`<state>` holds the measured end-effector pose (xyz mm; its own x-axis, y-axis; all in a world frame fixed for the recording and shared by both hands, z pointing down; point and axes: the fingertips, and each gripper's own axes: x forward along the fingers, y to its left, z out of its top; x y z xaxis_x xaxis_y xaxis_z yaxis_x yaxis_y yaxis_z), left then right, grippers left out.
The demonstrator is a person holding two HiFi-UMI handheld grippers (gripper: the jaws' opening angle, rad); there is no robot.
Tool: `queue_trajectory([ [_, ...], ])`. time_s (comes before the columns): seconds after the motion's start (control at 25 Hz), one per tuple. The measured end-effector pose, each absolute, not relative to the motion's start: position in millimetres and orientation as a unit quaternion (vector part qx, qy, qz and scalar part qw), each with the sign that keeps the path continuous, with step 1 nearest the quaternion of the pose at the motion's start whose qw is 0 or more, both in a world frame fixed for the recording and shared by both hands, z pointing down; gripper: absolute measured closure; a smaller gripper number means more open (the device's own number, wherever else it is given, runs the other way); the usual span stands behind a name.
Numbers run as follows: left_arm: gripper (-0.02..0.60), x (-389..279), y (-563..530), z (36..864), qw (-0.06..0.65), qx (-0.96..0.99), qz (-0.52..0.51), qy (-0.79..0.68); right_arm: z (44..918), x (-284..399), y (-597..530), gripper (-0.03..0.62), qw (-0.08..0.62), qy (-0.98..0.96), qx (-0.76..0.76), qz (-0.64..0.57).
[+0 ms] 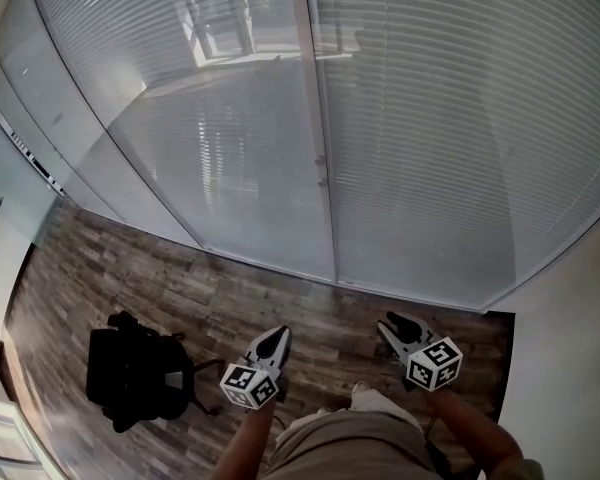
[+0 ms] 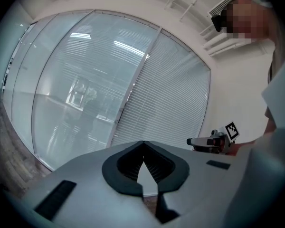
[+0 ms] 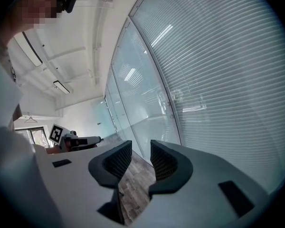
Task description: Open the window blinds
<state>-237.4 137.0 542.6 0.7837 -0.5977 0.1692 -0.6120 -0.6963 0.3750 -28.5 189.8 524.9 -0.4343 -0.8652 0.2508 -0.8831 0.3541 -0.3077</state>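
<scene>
White slatted blinds [image 1: 450, 118] hang shut behind a curved glass wall, split by a pale vertical post [image 1: 318, 118] with a small fitting [image 1: 322, 171] on it. The blinds fill the left gripper view [image 2: 171, 94] and the right gripper view [image 3: 218, 80]. Both grippers are held low over the wood floor, well short of the glass. My left gripper [image 1: 280, 334] [image 2: 143, 146] has its jaws pressed together, holding nothing. My right gripper [image 1: 389, 321] [image 3: 141, 148] stands open with only floor showing between its pads.
A black office chair [image 1: 130, 368] stands on the floor at the lower left. The glass wall curves away to the left [image 1: 40, 158]. A white wall [image 1: 570, 368] closes the right side. The person's legs [image 1: 350, 443] are at the bottom edge.
</scene>
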Motion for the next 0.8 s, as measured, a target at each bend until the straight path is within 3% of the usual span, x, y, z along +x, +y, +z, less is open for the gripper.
queue_trajectory([
  [0.8, 0.566, -131, 106, 547, 0.174, 0.934, 0.053, -0.308, 522, 52, 130, 0.465, 0.05, -0.852, 0.491, 0.178],
])
